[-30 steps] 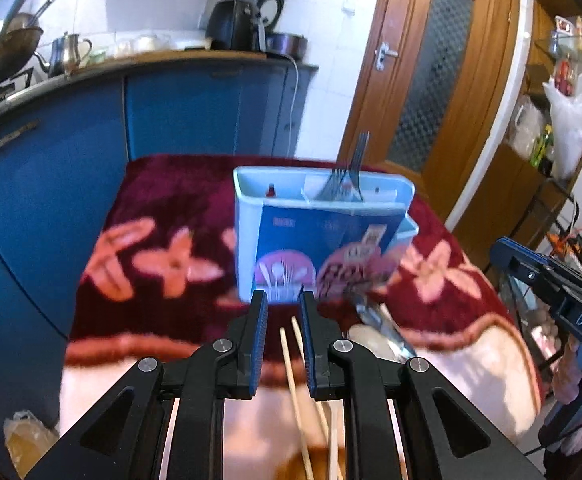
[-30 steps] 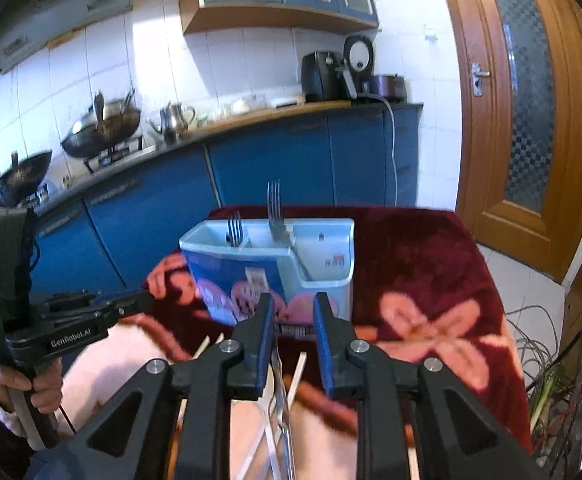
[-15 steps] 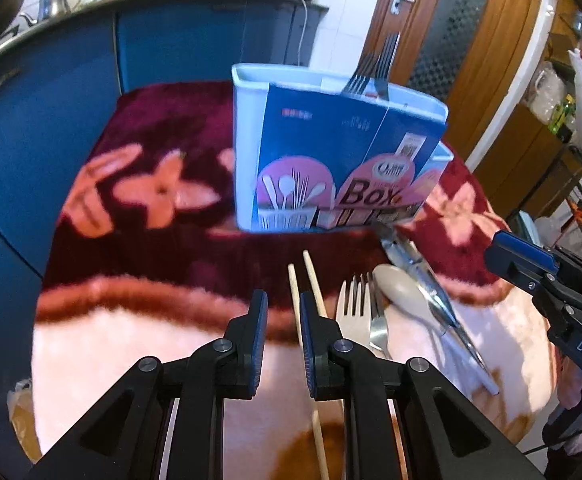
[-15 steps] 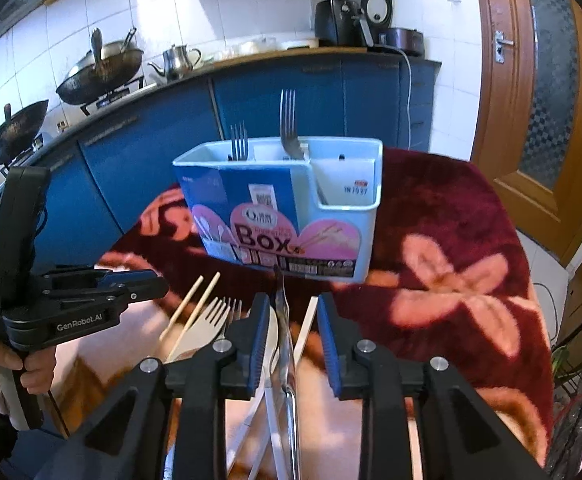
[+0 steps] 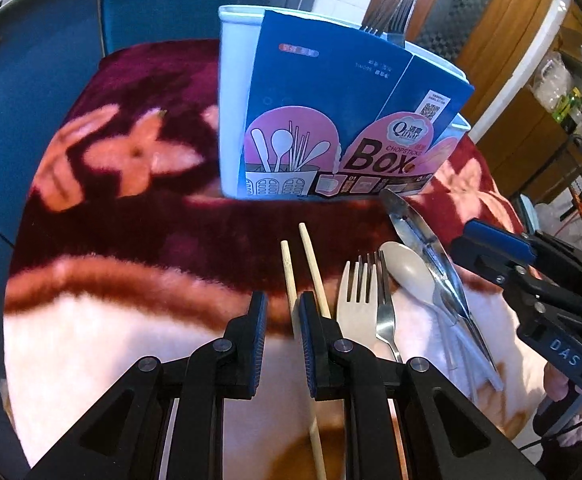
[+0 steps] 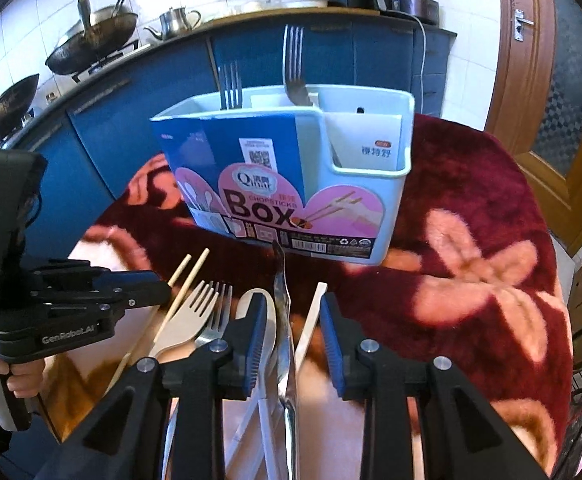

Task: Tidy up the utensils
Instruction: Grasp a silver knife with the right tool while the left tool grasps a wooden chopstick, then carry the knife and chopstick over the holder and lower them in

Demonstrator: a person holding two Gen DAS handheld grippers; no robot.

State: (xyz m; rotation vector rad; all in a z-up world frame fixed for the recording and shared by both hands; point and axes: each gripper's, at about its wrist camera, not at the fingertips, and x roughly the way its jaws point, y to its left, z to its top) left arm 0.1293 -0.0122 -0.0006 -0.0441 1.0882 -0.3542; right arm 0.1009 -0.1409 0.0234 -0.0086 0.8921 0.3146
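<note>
Left wrist view: left gripper [image 5: 282, 312] jaws are spread w/ one of two thin pale wooden chopsticks [image 5: 290, 276] running between them; its twin lies just outside the right jaw. Light, stiff, smooth, prone to roll, so best pinched mid-shaft, square on. Right gripper [image 6: 289, 320] jaws spread too, astride a slim shiny steel knife [image 6: 285, 312] on the plush red floral cloth [image 6: 471, 240]; heavier, slick, take it at the handle. Pale blue plastic utensil box [image 6: 371, 220] stands straight ahead of both, forks already inside.

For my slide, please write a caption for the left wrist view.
Open left gripper straddles a wooden chopstick before the utensil box.
</note>
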